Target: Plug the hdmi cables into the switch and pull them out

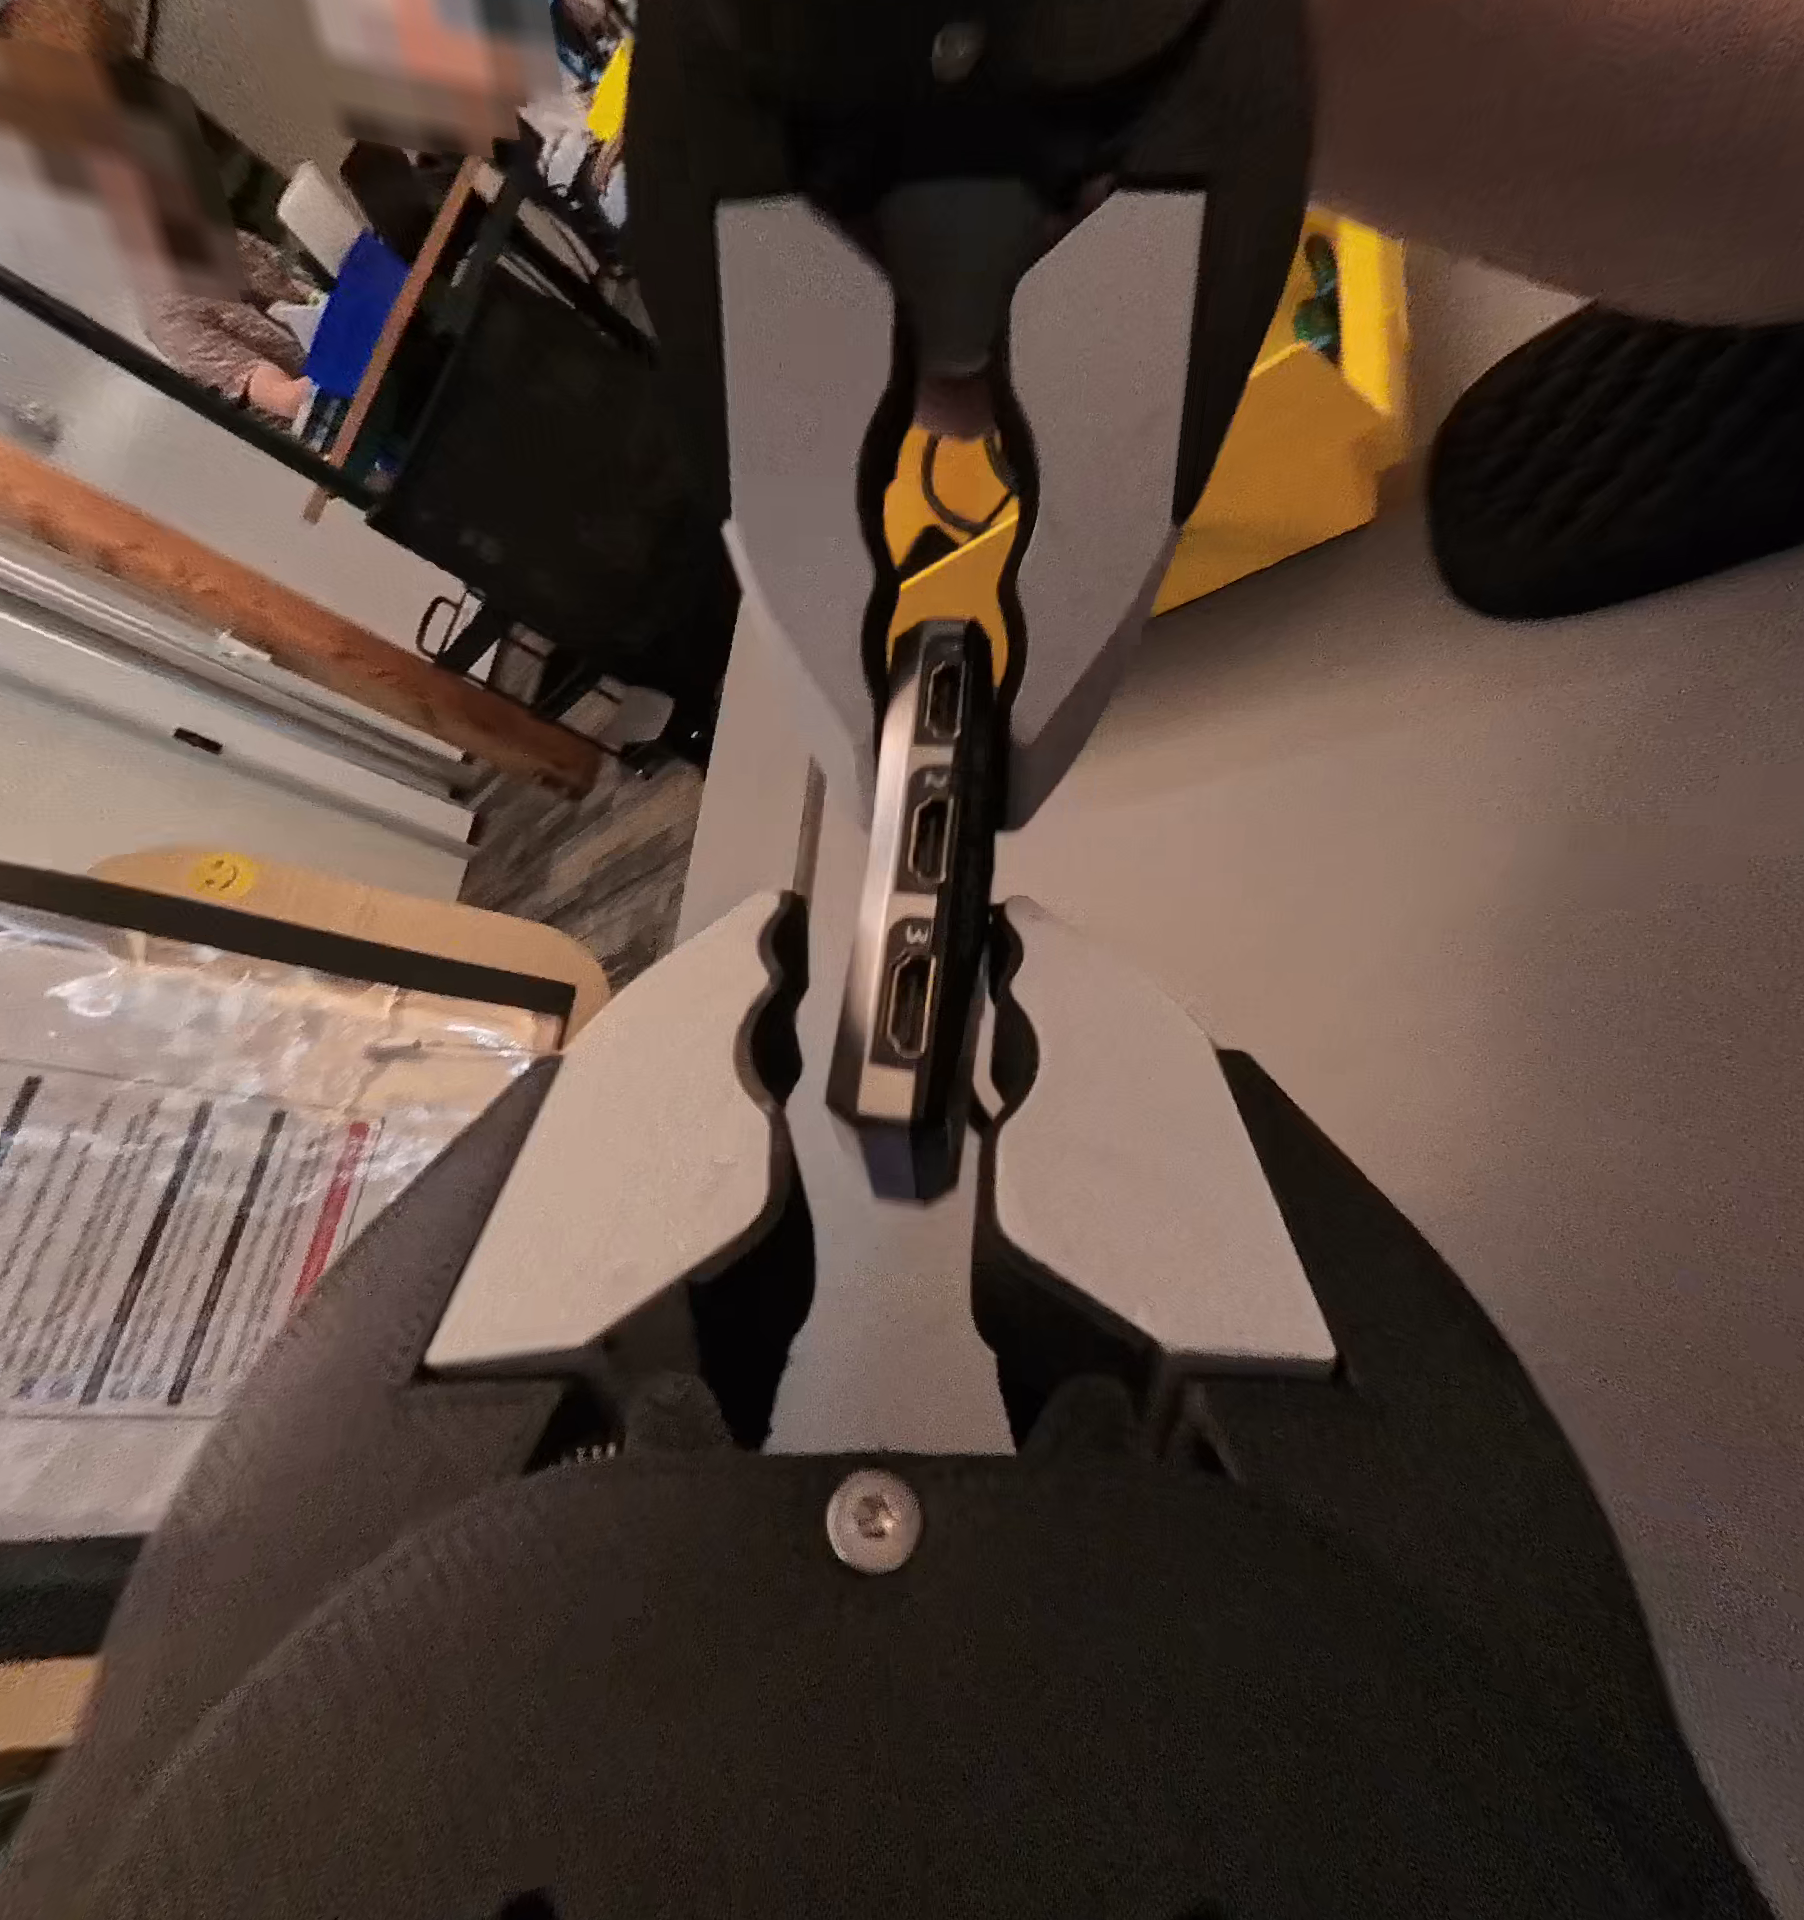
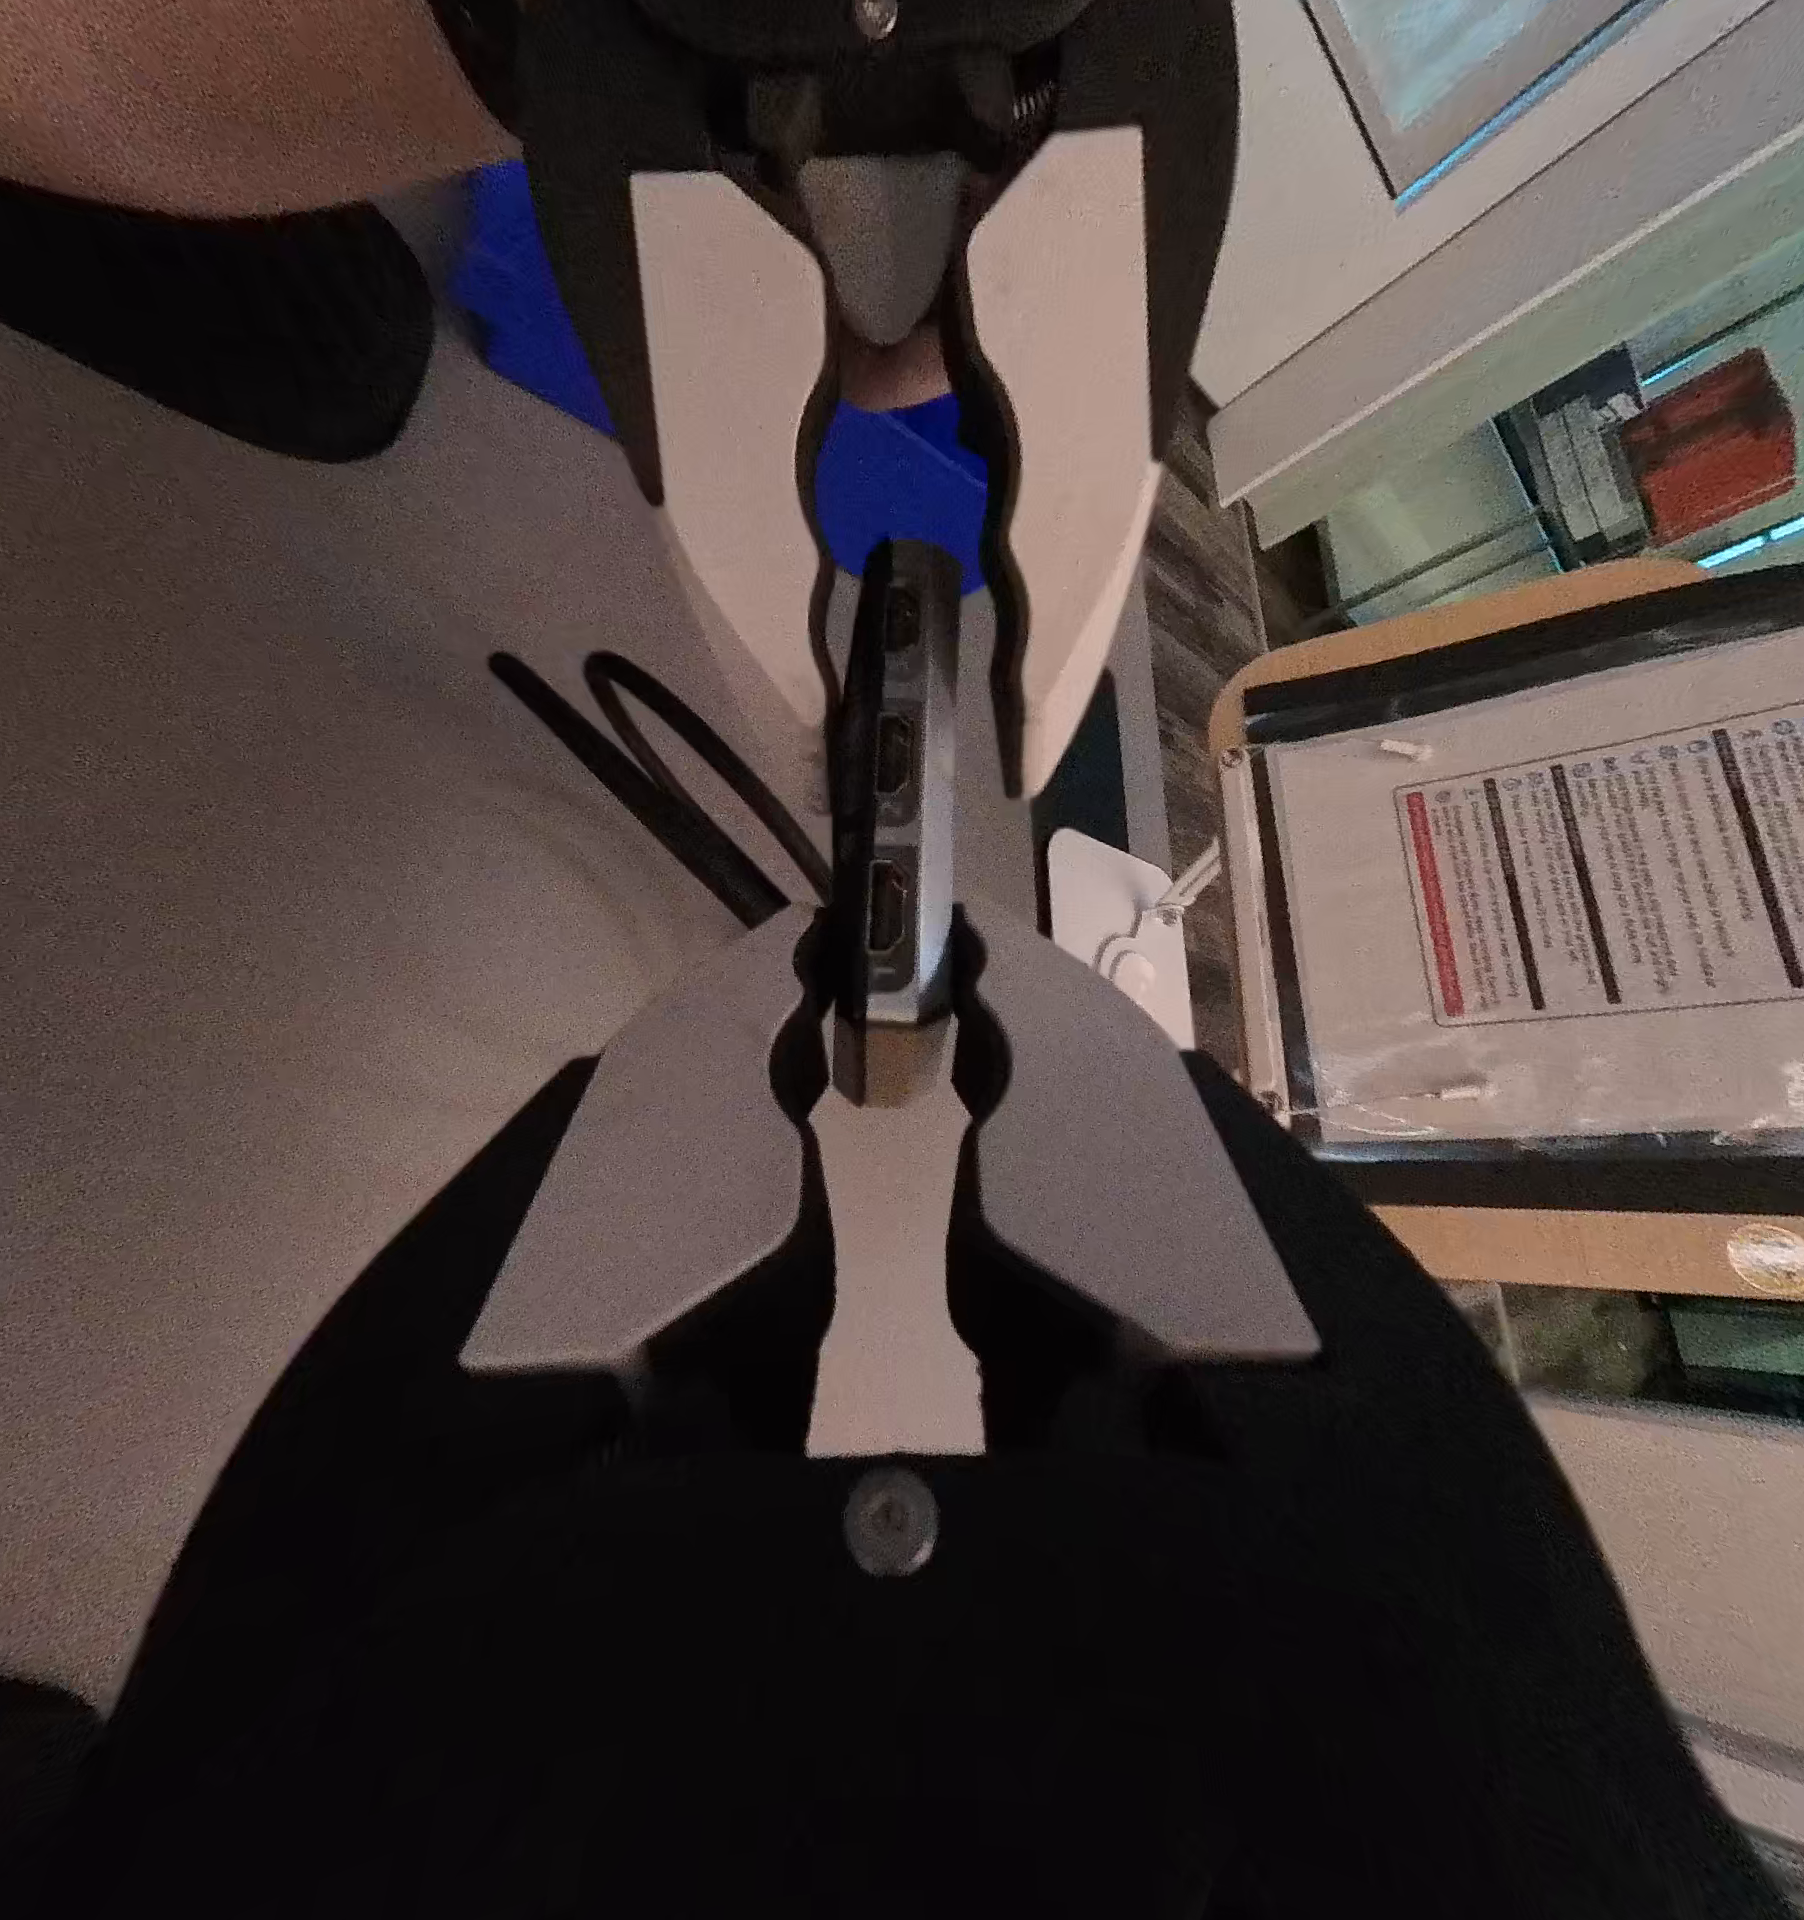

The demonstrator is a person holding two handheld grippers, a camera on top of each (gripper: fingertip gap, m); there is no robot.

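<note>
While both ends were pinched, left gripper (image 1: 882, 1039) at 6 o'clock, right gripper (image 1: 939, 582) at 12, the switch (image 1: 924, 904) stood edgewise, probably steadied, its ports empty.

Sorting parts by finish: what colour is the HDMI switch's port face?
Silver-grey metal, against a black back plate, on the slim HDMI switch; clearest in the left wrist view.

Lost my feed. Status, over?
Left tongs and right tongs each close around opposite ends of slim grey-and-black HDMI switch. Three ports empty. Black cable loose on table.
</note>
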